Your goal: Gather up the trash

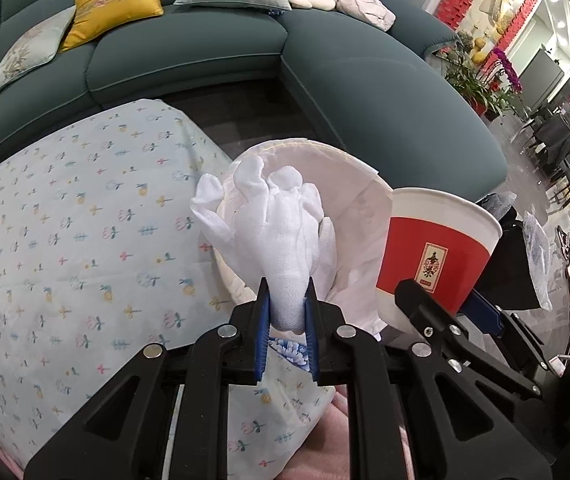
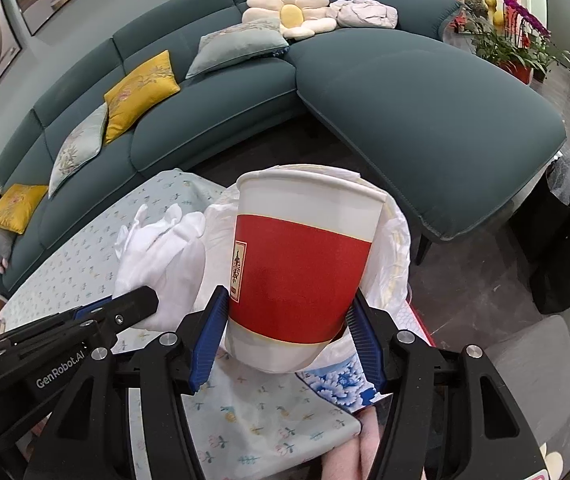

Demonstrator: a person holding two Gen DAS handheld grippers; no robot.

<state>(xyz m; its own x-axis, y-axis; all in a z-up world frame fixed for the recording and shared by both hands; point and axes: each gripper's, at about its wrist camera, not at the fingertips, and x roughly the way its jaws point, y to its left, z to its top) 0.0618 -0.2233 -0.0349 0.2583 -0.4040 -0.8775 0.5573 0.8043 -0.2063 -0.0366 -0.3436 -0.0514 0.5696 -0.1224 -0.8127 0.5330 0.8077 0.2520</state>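
Your left tool point(image 1: 288, 312) clamps a limp white glove point(image 1: 273, 236); your right tool point(image 2: 291, 332) grips the light paper cup point(image 2: 301, 272) low (squeeze gently, it crushes).

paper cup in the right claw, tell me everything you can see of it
The paper cup looks like thin card: white with a broad red band and a small cream label with red characters on its side. It is upright, tilted slightly, mouth up, undented as far as shown. The right claw grips its lower half, a blue pad on each side. It hangs over the bin's white liner, beside the white glove.
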